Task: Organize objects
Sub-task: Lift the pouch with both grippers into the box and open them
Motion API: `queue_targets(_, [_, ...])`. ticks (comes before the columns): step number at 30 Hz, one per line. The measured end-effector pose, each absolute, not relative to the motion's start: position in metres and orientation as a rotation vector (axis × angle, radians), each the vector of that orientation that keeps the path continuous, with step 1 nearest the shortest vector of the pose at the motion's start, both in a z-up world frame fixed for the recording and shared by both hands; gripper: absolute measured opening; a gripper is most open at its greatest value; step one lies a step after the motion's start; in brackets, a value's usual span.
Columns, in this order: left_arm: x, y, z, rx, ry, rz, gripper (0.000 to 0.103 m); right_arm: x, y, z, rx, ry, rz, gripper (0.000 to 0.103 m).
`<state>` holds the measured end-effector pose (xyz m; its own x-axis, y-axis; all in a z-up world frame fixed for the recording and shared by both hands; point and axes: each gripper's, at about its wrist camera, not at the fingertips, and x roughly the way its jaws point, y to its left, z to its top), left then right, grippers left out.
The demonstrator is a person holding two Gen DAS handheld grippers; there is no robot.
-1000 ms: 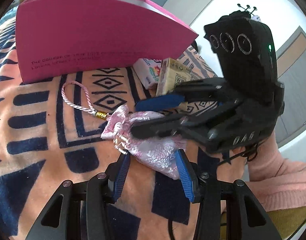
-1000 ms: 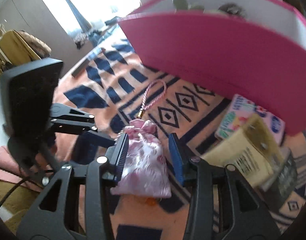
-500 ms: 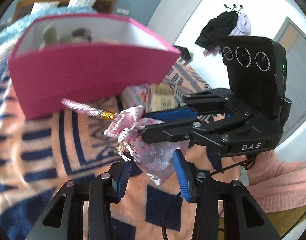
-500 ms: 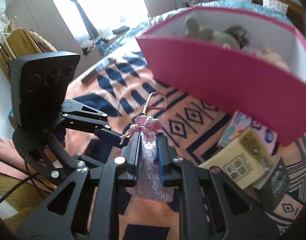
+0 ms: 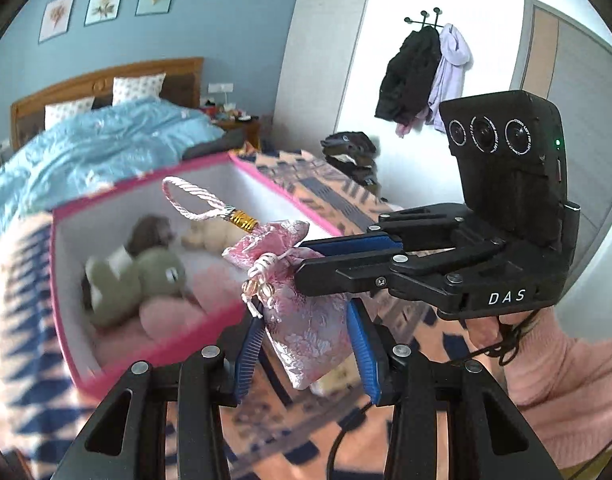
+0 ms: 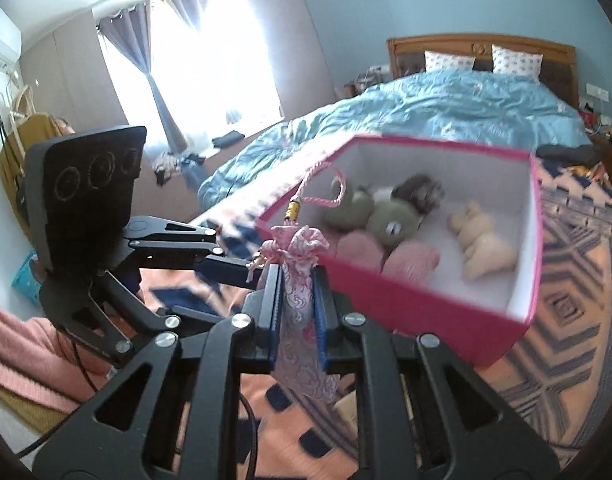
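Note:
A pink brocade drawstring pouch (image 5: 306,312) with a pink cord loop and gold bead hangs in the air in front of the pink box (image 5: 146,352). My right gripper (image 6: 297,276) is shut on the pouch (image 6: 302,308) and holds it near the box's near rim (image 6: 406,300). My left gripper (image 5: 306,328) is open, its blue pads either side of the pouch without touching. The box holds soft toys: a green one (image 6: 390,224), a cream one (image 6: 482,248), pink ones.
The box stands on an orange and navy patterned cloth (image 6: 566,320). A small carton lies on the cloth under the pouch (image 5: 334,380). A bed with a blue quilt (image 6: 446,108) lies behind. A coat rack (image 5: 422,68) stands at the wall.
My right gripper shut on the pouch and lifted it off the cloth to the height of the box rim. My left gripper rose with it and stayed open.

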<state>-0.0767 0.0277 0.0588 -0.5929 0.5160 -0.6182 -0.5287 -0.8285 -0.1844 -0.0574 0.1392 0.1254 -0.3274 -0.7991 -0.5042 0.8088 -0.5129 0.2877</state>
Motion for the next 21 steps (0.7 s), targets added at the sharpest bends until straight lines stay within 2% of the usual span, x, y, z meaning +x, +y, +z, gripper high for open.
queue_targets(12, [-0.159,0.034,0.081,-0.89,0.125,2.468,0.042,-0.139,0.134,0.156,0.684,-0.029,-2.065,0.016])
queue_targets(21, [-0.219,0.033,0.05,-1.033,0.108,2.474,0.042,-0.192,0.123,0.138,0.783,-0.002,-2.117,0.016])
